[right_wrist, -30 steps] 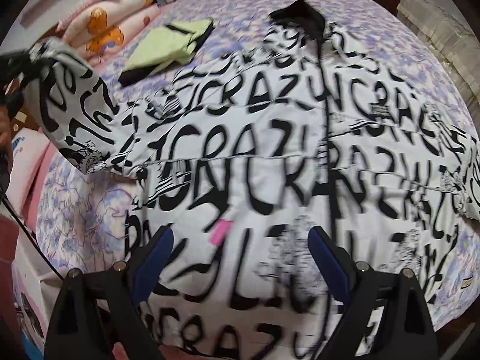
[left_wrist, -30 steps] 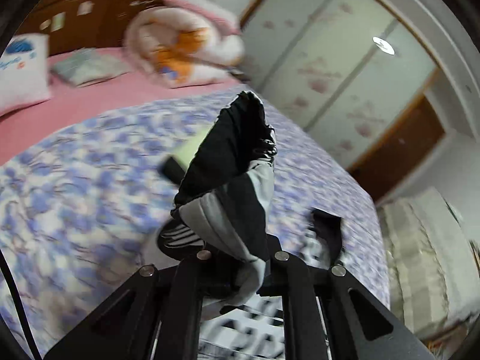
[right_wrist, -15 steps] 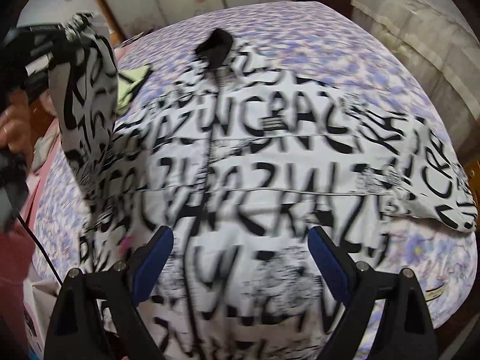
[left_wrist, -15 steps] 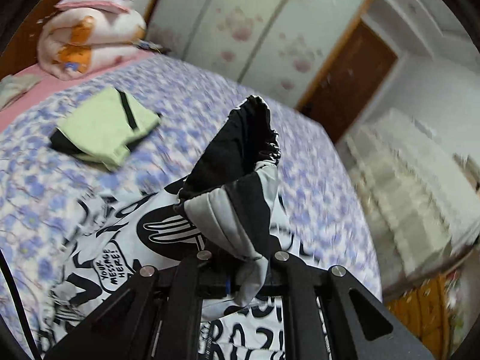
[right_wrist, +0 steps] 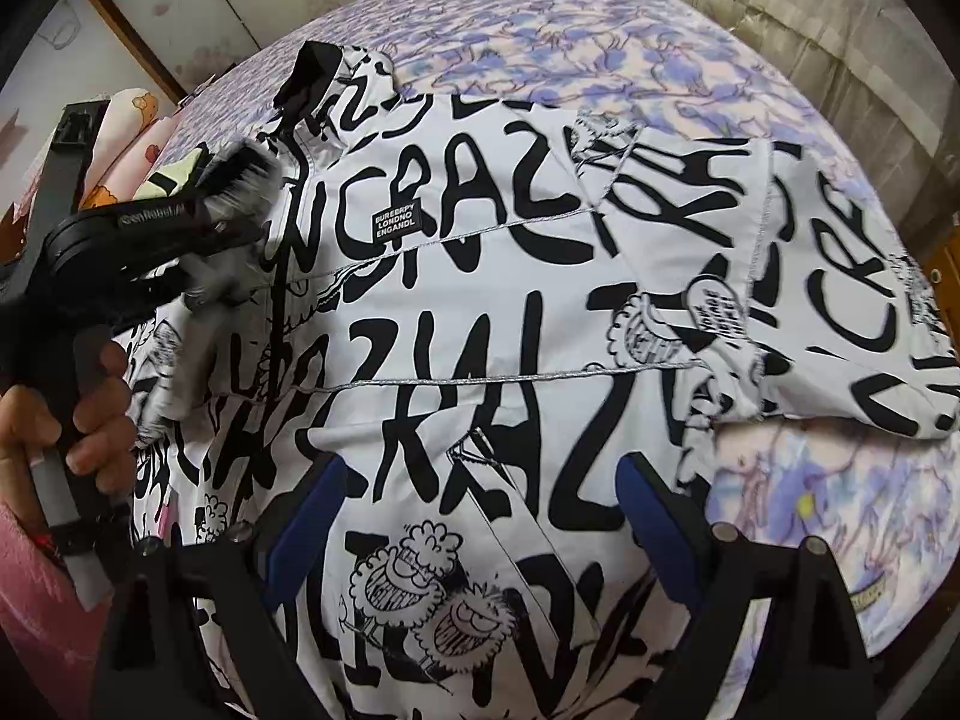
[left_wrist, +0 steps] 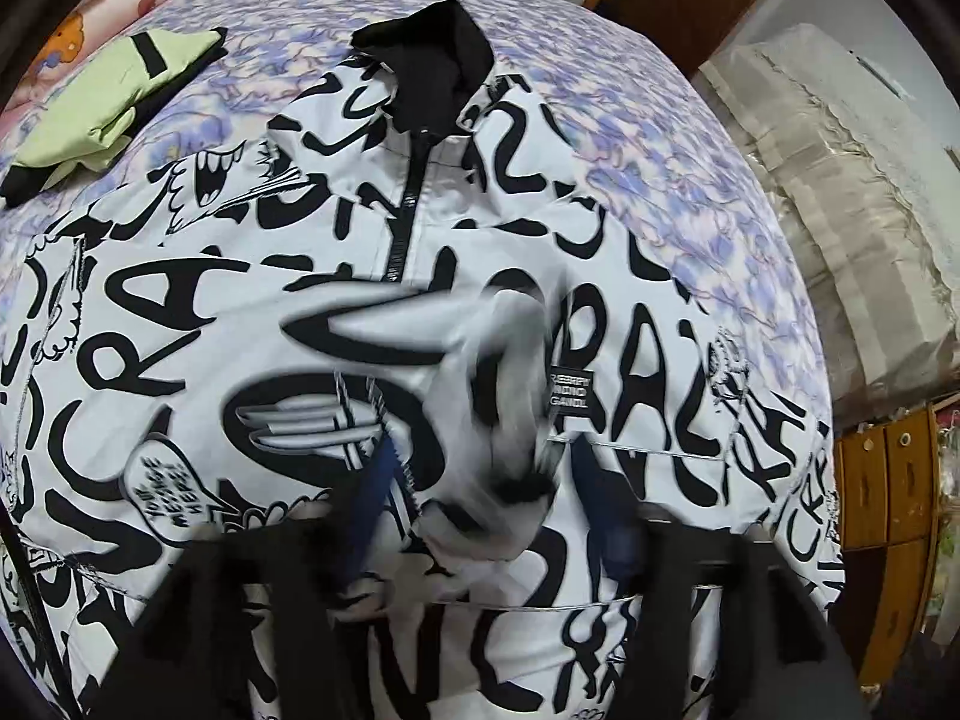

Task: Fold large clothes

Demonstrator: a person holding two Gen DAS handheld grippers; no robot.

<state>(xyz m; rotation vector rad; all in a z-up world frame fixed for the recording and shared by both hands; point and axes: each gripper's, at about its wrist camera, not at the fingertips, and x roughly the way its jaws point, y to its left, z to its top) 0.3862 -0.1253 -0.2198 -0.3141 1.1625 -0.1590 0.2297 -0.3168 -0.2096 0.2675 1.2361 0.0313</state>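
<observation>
Lying front-up across a bed [left_wrist: 690, 138] covered in a purple floral sheet, a large white jacket [left_wrist: 198, 324] printed with black graffiti lettering is seen, its black collar [left_wrist: 432, 54] at the far end and a dark zip running down its middle. In the left wrist view, the left tongs [left_wrist: 480, 510] are shown blurred, with their blue-padded jaws parted; they have just been opening, and a bunched sleeve end [left_wrist: 492, 420] of the jacket is seen between them, smeared by motion, with neither pad visibly pressed on it. A folded pale green garment [left_wrist: 114, 84] with black trim is placed on the bed beyond the jacket, apart from it. In the right wrist view, the right tongs [right_wrist: 480, 516] are held wide apart above the lower front of the jacket [right_wrist: 510, 312], and nothing is gripped between their blue pads. At the left edge of that view, the person's left hand [right_wrist: 66, 408] is wrapped around the black handle of the other tool. The jacket's right sleeve [right_wrist: 840, 276] is seen spread outward over the sheet. A small black label [right_wrist: 396, 221] is stitched on the chest.
</observation>
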